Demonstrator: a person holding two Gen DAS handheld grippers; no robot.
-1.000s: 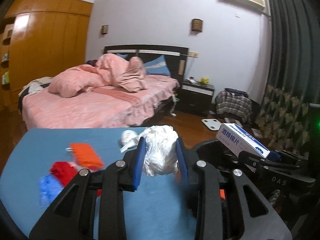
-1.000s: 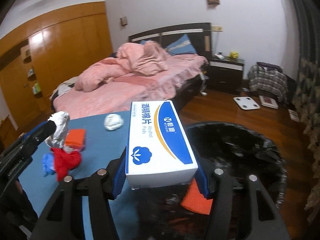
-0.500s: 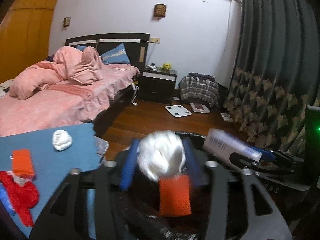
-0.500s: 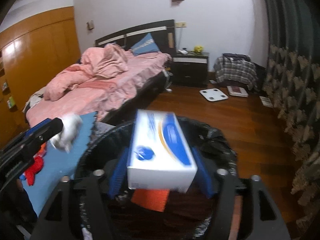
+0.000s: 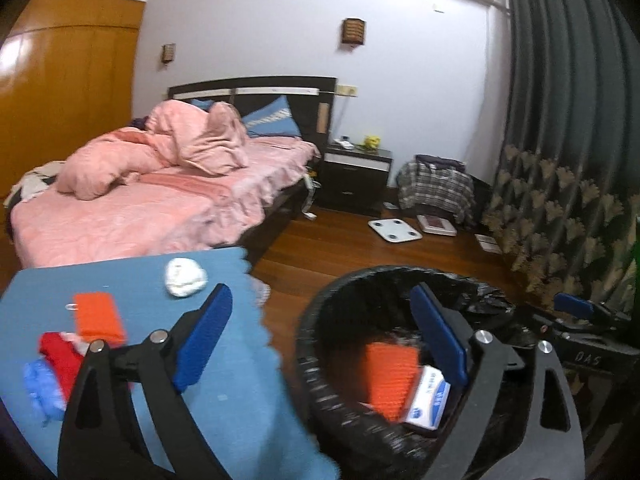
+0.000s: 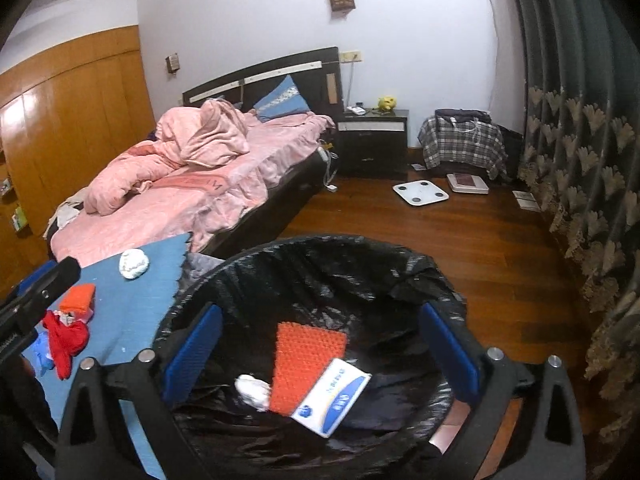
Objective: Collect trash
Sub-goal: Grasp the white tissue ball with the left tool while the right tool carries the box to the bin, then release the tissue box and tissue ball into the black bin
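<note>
A black-lined trash bin [image 6: 320, 252] stands right of the blue table [image 5: 132, 280]. Inside lie an orange pad [image 6: 306, 352], a white and blue alcohol-pad box [image 6: 332, 396] and a white crumpled wad [image 6: 252, 390]; the pad [image 5: 390, 376] and box [image 5: 426, 404] also show in the left wrist view. My left gripper [image 5: 320, 312] is open and empty, straddling the table edge and the bin rim [image 5: 320, 312]. My right gripper [image 6: 320, 336] is open and empty over the bin. On the table lie a white wad [image 5: 185, 276], an orange pad [image 5: 98, 316], red cloth [image 5: 60, 354] and a blue scrap [image 5: 40, 384].
A bed with pink bedding [image 5: 160, 200] stands beyond the table. A dark nightstand [image 5: 356, 180], a plaid-covered heap [image 5: 436, 188], a white scale [image 5: 394, 230] and a flat box [image 5: 436, 224] sit on the wooden floor. Dark curtains [image 5: 560, 160] hang at the right.
Both grippers swung over the bin and opened. The white wad dropped from the left gripper and the box from the right; both now lie in the bin.
</note>
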